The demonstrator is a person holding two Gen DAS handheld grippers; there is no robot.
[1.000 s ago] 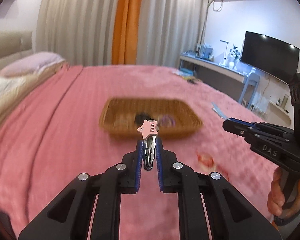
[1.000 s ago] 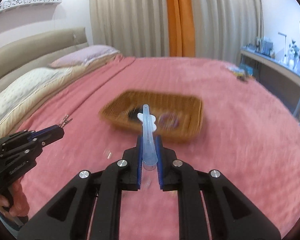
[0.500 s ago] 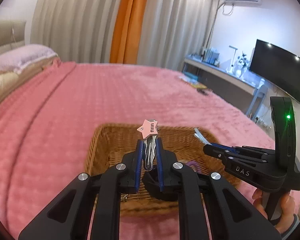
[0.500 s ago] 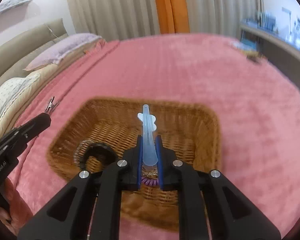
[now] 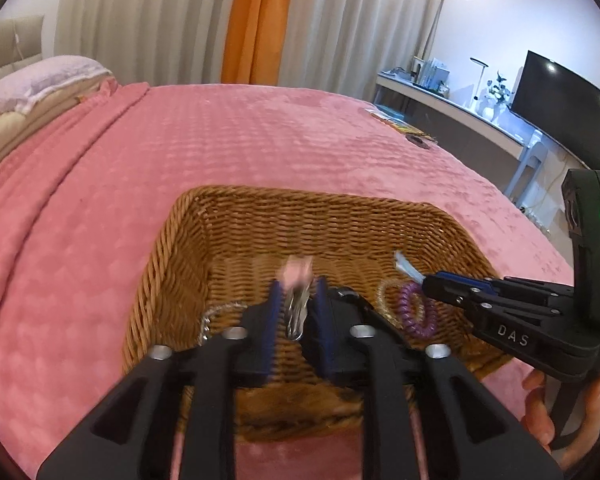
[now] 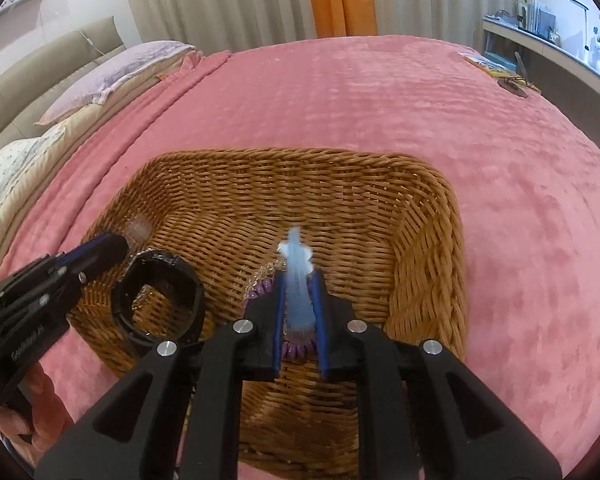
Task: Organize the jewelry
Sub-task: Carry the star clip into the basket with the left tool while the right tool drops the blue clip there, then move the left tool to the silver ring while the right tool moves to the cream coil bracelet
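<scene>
**A:** As both grippers swung in over the wicker basket (image 5: pixel 172 264), what changed on my left side?

**B:** I'd carried the left gripper (image 5: pixel 296 294) from open bedspread (image 5: pixel 240 140) to right above the basket floor. Its jaws had parted; the pink star hair clip (image 5: pixel 298 276) sat loose and blurred between them, probably dropping.

**A:** And my right?

**B:** The right gripper (image 6: pixel 298 292) had come in too, jaws widened around the pale blue clip (image 6: pixel 298 276), no longer pinching it. Below lay the black bracelet (image 6: pixel 158 300) and purple coil tie (image 6: pixel 260 292).

**A:** So two more pieces were going in.
</scene>
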